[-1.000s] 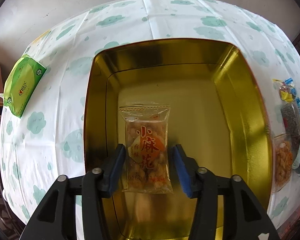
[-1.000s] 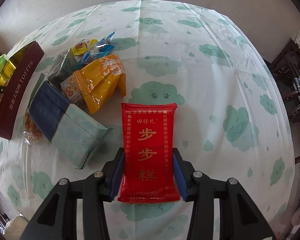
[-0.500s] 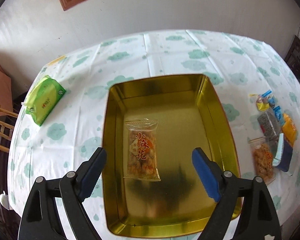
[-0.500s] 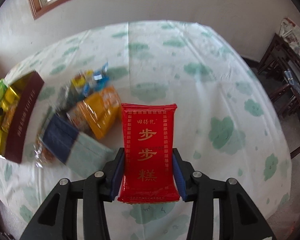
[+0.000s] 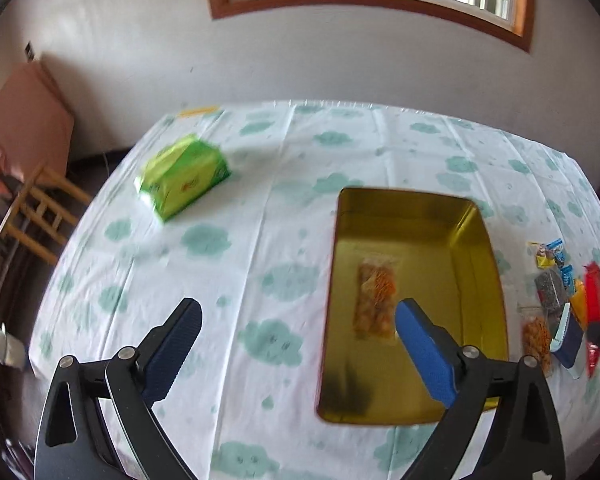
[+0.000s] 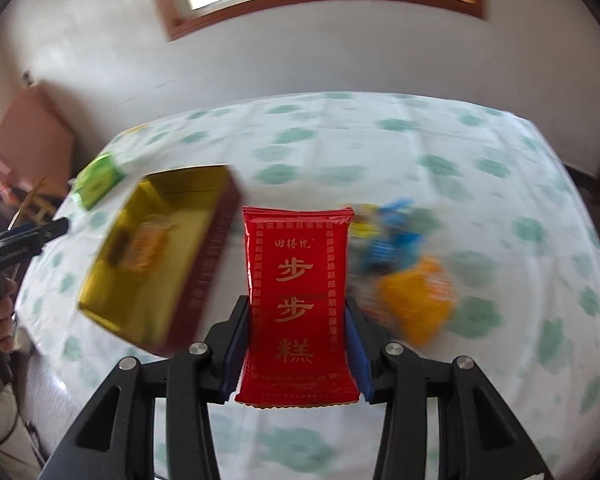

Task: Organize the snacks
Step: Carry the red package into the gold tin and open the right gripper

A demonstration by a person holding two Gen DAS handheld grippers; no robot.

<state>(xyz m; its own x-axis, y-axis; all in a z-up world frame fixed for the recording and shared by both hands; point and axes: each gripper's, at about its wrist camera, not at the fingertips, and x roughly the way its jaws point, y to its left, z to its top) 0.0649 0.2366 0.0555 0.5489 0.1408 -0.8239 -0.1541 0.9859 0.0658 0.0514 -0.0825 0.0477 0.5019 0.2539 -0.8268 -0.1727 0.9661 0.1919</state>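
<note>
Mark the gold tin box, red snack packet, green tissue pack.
gold tin box (image 5: 474,280): left wrist view, bare right wall.
red snack packet (image 6: 298,300): right wrist view, front face.
green tissue pack (image 5: 184,178): left wrist view, top.

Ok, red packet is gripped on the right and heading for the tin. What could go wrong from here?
1. The right gripper pinches only the lower part of the red packet; a fast swing, suggested by the blur, could let it slip.
2. The clear twist-snack packet already lies in the gold tin; the red one may land on top of it.
3. The open left gripper hangs near the tin's edge and could bump the right one.
</note>
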